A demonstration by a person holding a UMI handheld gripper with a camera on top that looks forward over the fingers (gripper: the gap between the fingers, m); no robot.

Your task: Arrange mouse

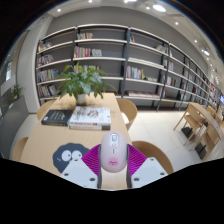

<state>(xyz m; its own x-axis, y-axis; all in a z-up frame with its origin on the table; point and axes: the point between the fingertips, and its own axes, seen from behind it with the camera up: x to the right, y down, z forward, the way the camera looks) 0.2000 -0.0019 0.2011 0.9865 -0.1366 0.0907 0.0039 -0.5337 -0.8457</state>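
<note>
White mouse (113, 152), clamped between the pads of the hand-held gripper (113, 168).
Held above the near edge of the bench (40, 140), just beside a dark round mat (70, 153), probably its intended resting place. Beyond: books (90, 117), a plant (80, 80), chairs (127, 108), and shelves (120, 60) along the wall.

One mouse (113, 153), two books (90, 117), one plant (80, 78)
</note>
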